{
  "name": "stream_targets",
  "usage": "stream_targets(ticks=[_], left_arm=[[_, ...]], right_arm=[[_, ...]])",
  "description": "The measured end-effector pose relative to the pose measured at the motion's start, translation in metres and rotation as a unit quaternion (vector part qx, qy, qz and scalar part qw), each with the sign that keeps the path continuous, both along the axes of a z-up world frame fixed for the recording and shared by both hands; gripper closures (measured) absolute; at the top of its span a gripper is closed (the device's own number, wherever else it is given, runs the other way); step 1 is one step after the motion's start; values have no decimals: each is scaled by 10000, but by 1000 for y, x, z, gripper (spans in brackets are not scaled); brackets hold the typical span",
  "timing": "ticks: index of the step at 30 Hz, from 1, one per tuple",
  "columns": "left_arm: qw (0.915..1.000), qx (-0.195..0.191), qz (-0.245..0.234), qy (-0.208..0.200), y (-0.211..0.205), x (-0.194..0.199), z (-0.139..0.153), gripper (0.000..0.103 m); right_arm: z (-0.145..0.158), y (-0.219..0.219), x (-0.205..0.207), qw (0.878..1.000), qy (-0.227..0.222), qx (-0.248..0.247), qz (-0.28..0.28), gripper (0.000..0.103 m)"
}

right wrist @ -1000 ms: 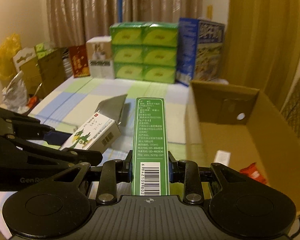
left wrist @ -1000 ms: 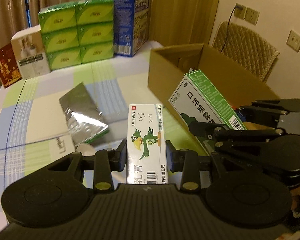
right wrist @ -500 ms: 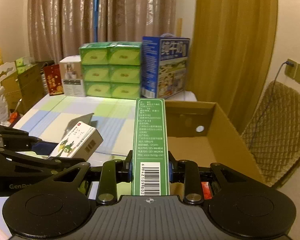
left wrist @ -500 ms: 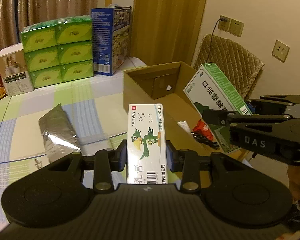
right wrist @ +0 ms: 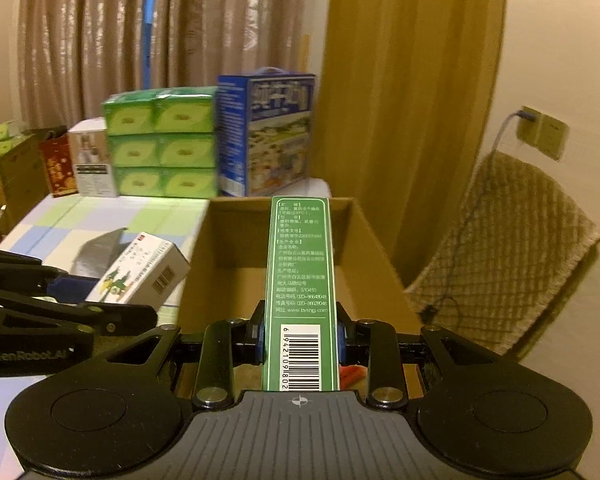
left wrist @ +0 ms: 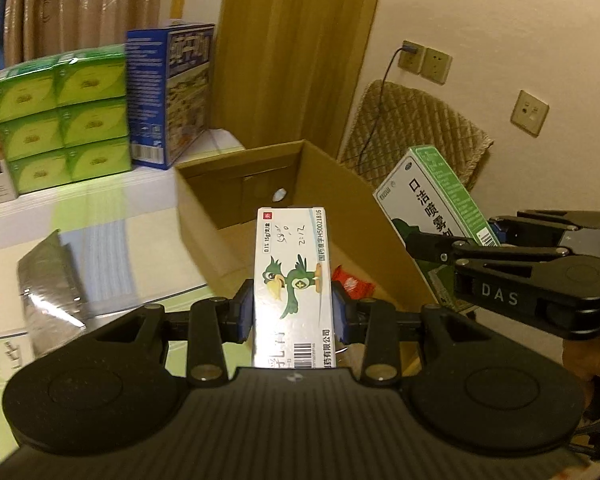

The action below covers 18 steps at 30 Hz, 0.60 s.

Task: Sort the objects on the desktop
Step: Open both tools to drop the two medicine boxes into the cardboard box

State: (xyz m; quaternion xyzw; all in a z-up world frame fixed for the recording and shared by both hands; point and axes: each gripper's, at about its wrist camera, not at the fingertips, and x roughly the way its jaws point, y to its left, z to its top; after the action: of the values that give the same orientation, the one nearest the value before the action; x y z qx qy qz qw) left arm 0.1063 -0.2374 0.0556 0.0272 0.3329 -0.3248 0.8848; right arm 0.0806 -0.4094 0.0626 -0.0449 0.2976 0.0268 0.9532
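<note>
Midway: left tool point(left wrist: 293, 312) pinching parrot box point(left wrist: 293, 280), right tool point(right wrist: 300, 338) pinching green box point(right wrist: 300, 280), both above carton point(right wrist: 374, 248); foil pouch point(left wrist: 48, 280) left on bench point(left wrist: 112, 216).

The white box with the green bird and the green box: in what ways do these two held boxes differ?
The white box with the green bird is mostly white with a cartoon bird; the green box is mostly green, its face white with large characters. The white box is clamped in the left gripper, the green box in the right gripper. The green box looks longer. Both are cardboard cartons with barcodes, held over the open cardboard box.
</note>
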Motion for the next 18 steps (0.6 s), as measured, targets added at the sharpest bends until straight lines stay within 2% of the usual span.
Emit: stream_targets(ticks=[8, 18], left_arm=[[9998, -178, -121, 53, -31, 4, -5, 70], [9995, -290, -71, 96, -49, 14, -11, 70]], right_arm=[[-7, -34, 0, 9996, 87, 22, -271, 75], [-10, -48, 14, 9993, 98, -25, -366, 75]])
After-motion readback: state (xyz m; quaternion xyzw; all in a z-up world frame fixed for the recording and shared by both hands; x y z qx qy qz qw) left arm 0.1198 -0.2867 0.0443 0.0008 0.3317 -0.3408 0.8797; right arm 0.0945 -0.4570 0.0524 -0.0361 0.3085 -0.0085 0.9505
